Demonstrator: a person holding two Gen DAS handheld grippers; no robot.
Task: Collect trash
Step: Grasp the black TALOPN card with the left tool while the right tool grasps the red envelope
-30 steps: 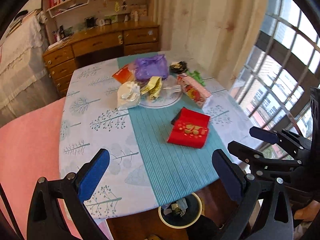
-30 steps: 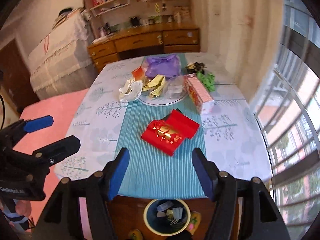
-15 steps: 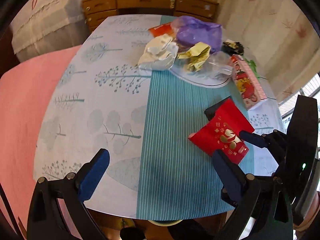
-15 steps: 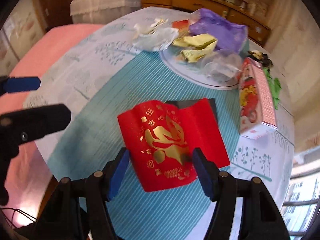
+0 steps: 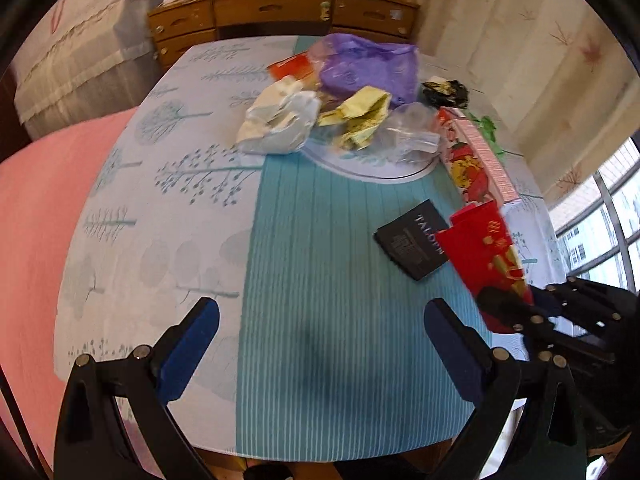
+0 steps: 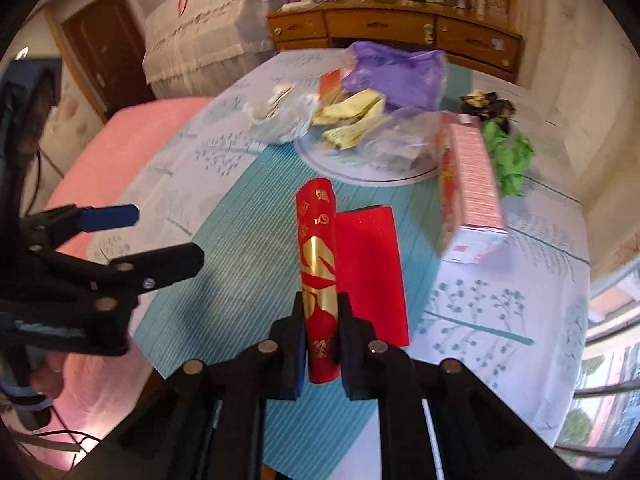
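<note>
My right gripper (image 6: 320, 344) is shut on a red envelope with gold print (image 6: 318, 280) and holds it lifted above the table; it also shows in the left wrist view (image 5: 486, 256), with the right gripper (image 5: 536, 314) below it. A black packet (image 5: 414, 240) lies uncovered on the teal runner. My left gripper (image 5: 320, 352) is open and empty over the table's near edge. A pile of trash sits further back: white crumpled bag (image 5: 280, 120), yellow wrapper (image 5: 360, 118), purple bag (image 5: 364, 66), clear plastic (image 5: 404, 132).
A long red and pink box (image 5: 476, 160) lies at the right beside a round plate (image 5: 372, 170). Green scrap (image 6: 508, 156) and dark wrapper (image 6: 486, 104) lie behind it. A wooden dresser (image 5: 280, 12) stands beyond the table, a pink bed (image 5: 36, 208) to the left.
My right gripper came down over the red envelope, shut on it and lifted it, uncovering the black packet. My left gripper moved in over the table.
</note>
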